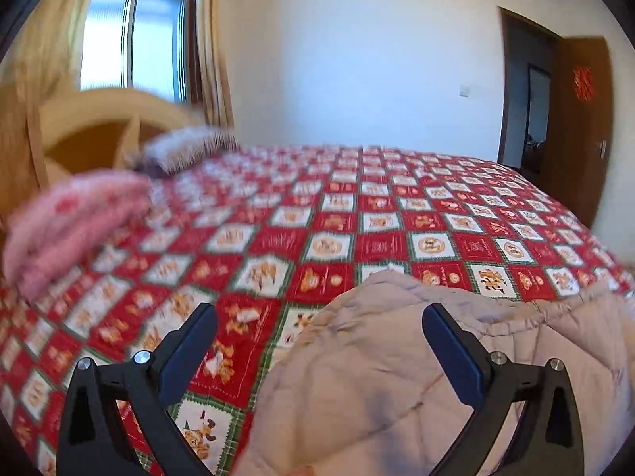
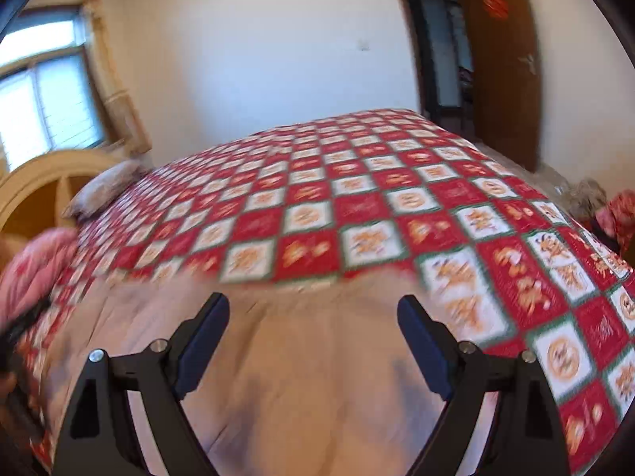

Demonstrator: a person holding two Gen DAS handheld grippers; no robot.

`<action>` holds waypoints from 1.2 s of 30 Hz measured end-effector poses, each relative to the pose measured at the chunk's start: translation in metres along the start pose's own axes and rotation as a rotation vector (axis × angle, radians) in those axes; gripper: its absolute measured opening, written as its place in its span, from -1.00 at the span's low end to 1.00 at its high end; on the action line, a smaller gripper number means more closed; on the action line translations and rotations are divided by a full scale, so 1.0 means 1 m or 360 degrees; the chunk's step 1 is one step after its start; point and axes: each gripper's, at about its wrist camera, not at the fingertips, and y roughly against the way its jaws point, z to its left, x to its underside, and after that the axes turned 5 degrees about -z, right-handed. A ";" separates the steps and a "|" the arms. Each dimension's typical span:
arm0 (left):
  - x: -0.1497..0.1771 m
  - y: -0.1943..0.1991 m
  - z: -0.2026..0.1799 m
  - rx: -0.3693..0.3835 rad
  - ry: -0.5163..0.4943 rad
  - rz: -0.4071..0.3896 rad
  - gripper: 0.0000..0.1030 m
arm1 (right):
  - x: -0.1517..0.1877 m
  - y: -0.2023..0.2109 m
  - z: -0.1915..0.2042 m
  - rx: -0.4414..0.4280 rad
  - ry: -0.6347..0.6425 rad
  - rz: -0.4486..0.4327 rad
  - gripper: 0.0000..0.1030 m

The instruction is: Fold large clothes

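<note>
Beige quilted garment [image 1: 397, 377] beneath left gripper [image 1: 319, 317] and right gripper [image 2: 313, 309], both spread wide, holding nothing

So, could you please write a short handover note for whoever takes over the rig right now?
Left gripper: open, holding nothing, above the near left edge of the beige padded garment.
Right gripper: open, holding nothing, over the garment's middle.
The garment lies on the red checked bedspread at the near edge of the bed; a pink folded bundle sits near the headboard.
Done: garment laid on the bed.
Left: no grasp yet; whether any fold exists is unclear.
</note>
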 end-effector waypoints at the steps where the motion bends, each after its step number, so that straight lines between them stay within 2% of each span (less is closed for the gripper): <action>1: 0.004 0.004 -0.014 0.0017 -0.0043 -0.0035 0.98 | 0.009 0.001 0.011 -0.0008 0.0037 -0.0002 0.74; 4: 0.012 -0.011 -0.042 0.0022 -0.0204 -0.0001 0.98 | 0.039 -0.011 0.046 -0.0028 0.0180 0.0079 0.74; 6: 0.019 -0.039 -0.045 -0.0099 -0.0249 0.0083 0.98 | 0.045 -0.030 0.060 0.0062 0.0343 0.0067 0.70; 8: 0.022 -0.068 -0.026 -0.0250 -0.0176 0.0189 0.98 | 0.040 -0.047 0.060 0.0123 0.0394 0.0057 0.70; 10: 0.028 -0.092 -0.004 -0.0301 -0.0034 0.0311 0.98 | 0.029 -0.070 0.055 0.0186 0.0402 0.0060 0.70; 11: 0.033 -0.102 0.010 -0.0284 0.0077 0.0377 0.98 | 0.023 -0.082 0.051 0.0188 0.0395 0.0094 0.70; 13: 0.042 -0.110 0.023 -0.0246 0.0207 0.0428 0.98 | 0.017 -0.096 0.045 0.0165 0.0343 0.0132 0.70; 17: 0.057 -0.120 0.029 -0.0198 0.0280 0.0480 0.98 | 0.024 -0.117 0.033 0.0149 0.0269 0.0163 0.70; 23: 0.066 -0.121 0.027 -0.0168 0.0332 0.0512 0.99 | 0.032 -0.120 0.036 0.0125 0.0266 0.0173 0.73; 36: 0.071 -0.130 0.023 -0.0146 0.0308 0.0586 0.99 | 0.036 -0.135 0.029 0.0093 0.0208 0.0238 0.81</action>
